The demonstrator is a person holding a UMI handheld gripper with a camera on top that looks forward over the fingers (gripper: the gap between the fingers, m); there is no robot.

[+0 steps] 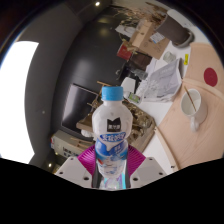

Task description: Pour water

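bottle (112, 128) upright between claw (111, 168) fingers | cup (192, 106) right, beyond

A crowded worktable in a dim room

A pale table (165, 130) is at 3 o'clock with a white cup (192, 104); stacked cardboard boxes (150, 40) are at 1 o'clock, a dark monitor (75, 105) at 9 o'clock.

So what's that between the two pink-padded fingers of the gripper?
A water bottle with a blue cap and a blue-and-white label stands upright between the gripper's fingers, which press on its lower part. The gripper view shows this.
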